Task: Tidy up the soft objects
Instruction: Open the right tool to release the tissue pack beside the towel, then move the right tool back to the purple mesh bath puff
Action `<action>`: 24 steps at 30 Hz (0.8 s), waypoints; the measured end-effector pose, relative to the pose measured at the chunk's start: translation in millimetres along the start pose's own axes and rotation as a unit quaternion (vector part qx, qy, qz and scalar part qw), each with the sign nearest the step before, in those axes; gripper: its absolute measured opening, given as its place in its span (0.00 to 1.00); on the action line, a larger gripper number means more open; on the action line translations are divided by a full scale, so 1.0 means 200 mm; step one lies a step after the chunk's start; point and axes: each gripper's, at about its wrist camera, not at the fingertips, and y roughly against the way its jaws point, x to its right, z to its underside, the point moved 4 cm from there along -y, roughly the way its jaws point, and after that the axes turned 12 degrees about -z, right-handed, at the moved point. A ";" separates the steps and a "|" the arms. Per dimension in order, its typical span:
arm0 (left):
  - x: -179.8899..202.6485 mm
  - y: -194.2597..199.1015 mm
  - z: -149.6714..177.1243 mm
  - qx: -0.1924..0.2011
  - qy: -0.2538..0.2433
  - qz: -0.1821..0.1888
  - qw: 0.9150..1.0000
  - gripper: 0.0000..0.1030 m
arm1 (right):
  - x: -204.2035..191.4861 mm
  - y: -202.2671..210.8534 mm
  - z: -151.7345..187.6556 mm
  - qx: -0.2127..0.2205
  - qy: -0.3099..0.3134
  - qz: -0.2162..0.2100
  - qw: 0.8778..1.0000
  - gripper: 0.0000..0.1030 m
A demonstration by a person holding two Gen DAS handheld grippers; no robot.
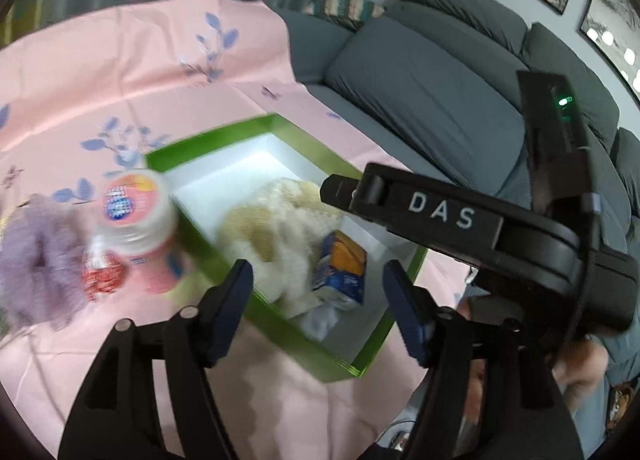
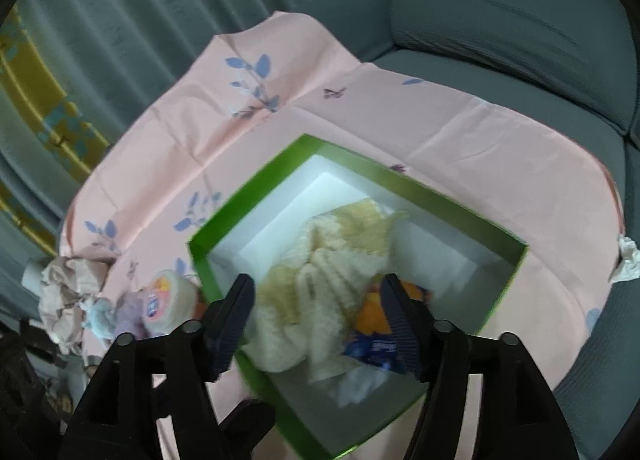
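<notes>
A green box (image 1: 224, 136) (image 2: 420, 188) with a white inside stands on a pink flowered cloth (image 1: 120, 60). In it lie a cream fluffy knit (image 1: 280, 228) (image 2: 328, 260), a blue and orange tissue pack (image 1: 340, 268) (image 2: 372, 324) and a white cloth (image 1: 320, 320) (image 2: 360, 380). My left gripper (image 1: 316, 276) hovers open over the box's near end, nothing between its pads. My right gripper (image 2: 318, 288) is also open above the knit and the pack, holding nothing. Left of the box are a pink tub (image 1: 136, 212) (image 2: 168, 296), a purple fluffy piece (image 1: 36, 260) (image 2: 128, 312) and a red packet (image 1: 102, 276).
The cloth covers a grey sofa (image 1: 420, 80) with cushions behind. The right gripper's black housing (image 1: 440, 216) crosses the left wrist view, a hand (image 1: 580, 364) under it. A crumpled beige cloth (image 2: 64, 292) and a light blue scrap (image 2: 100, 318) lie at the cloth's left edge.
</notes>
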 end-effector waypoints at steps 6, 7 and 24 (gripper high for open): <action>-0.18 0.21 0.08 0.030 0.047 -0.032 0.998 0.80 | -0.14 -0.01 0.04 -0.003 0.032 -0.025 0.999 0.81; -0.22 0.26 0.10 0.034 0.051 -0.041 0.997 0.80 | -0.18 -0.01 0.05 -0.005 0.043 -0.025 0.999 0.82; -0.90 0.58 0.49 0.070 0.203 -0.226 0.950 0.88 | -0.57 -0.12 0.23 -0.037 0.154 -0.036 0.987 0.85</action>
